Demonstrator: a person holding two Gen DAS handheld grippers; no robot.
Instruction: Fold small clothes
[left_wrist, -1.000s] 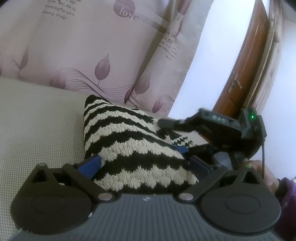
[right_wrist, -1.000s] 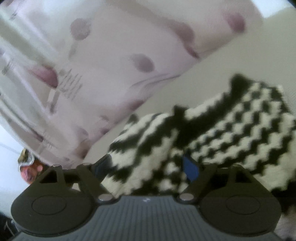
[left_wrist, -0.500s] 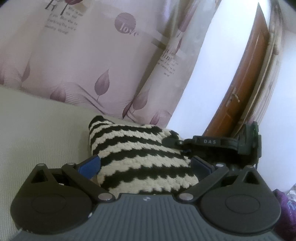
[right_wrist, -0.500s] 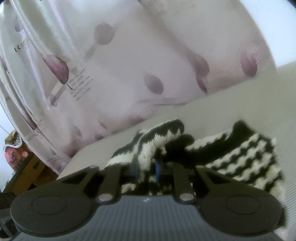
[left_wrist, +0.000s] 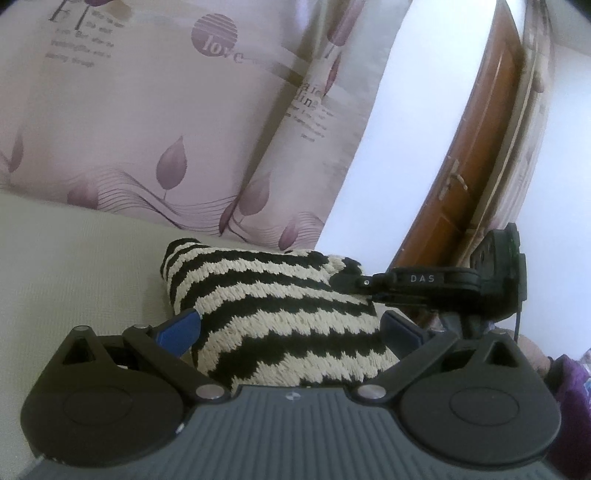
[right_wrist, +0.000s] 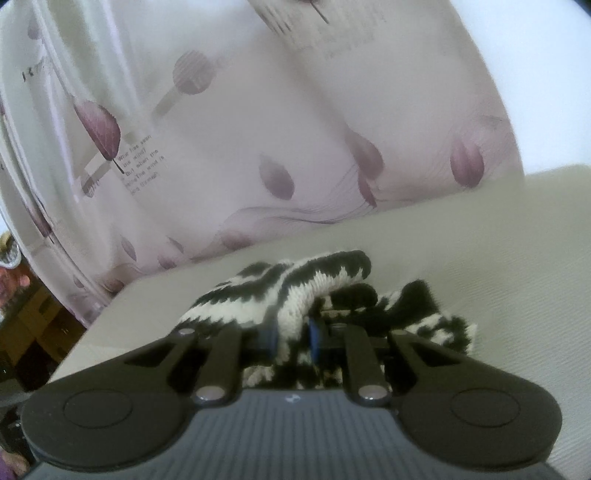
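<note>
A black-and-cream zigzag knitted garment (left_wrist: 273, 306) lies bunched on a pale beige surface (left_wrist: 74, 266). My left gripper (left_wrist: 290, 326) is open, its blue-padded fingers (left_wrist: 179, 326) standing wide on either side of the knit. My right gripper (right_wrist: 291, 334) is shut on a fold of the same garment (right_wrist: 306, 291), pinching it between its blue pads. The right gripper also shows in the left wrist view (left_wrist: 424, 282), reaching in from the right onto the garment's far edge.
A pink curtain with purple leaf prints (left_wrist: 166, 122) hangs right behind the surface. A brown wooden door (left_wrist: 476, 162) stands at the right. Wooden furniture (right_wrist: 26, 332) sits past the surface's left edge in the right wrist view.
My right gripper closed on a fold of the knit; a second ago it was open around it. The garment has dropped lower and flatter. My left gripper stayed open.
</note>
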